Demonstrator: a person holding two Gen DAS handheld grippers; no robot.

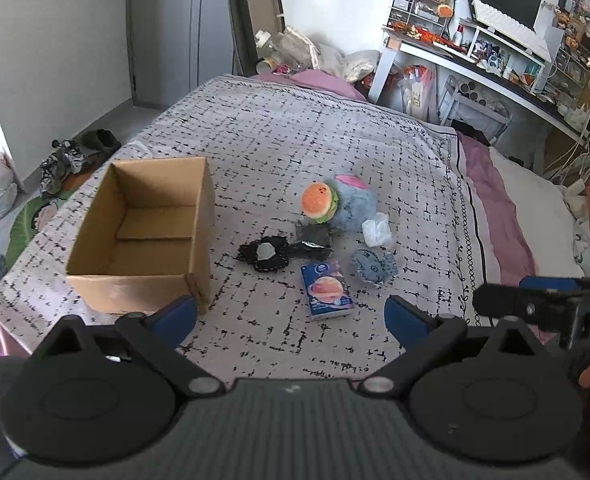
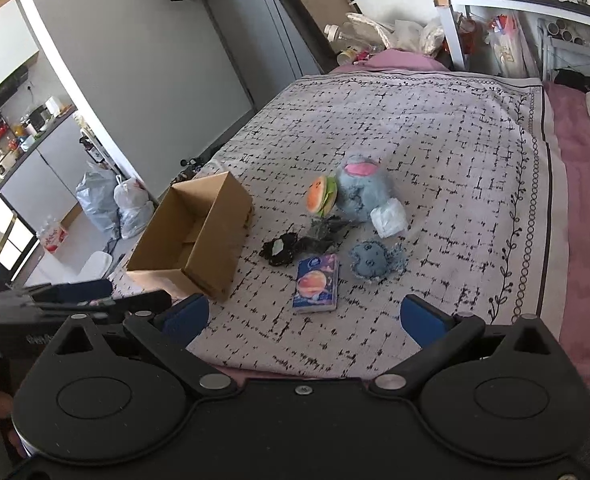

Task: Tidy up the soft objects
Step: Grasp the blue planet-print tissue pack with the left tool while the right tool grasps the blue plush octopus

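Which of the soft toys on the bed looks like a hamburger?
The small orange plush burger, with green lettuce showing, leaning against the big fluffy blue plush. The other toy, the little blue octopus, lies apart, nearer the grippers.

The blue plush (image 1: pixel 353 204) is partly hidden behind the burger toy (image 1: pixel 318 202); its face cannot be seen.

An open brown cardboard box (image 2: pixel 199 240) sits left of a blue fluffy plush toy (image 2: pixel 361 192) on the patterned grey bedspread (image 2: pixel 435 140)
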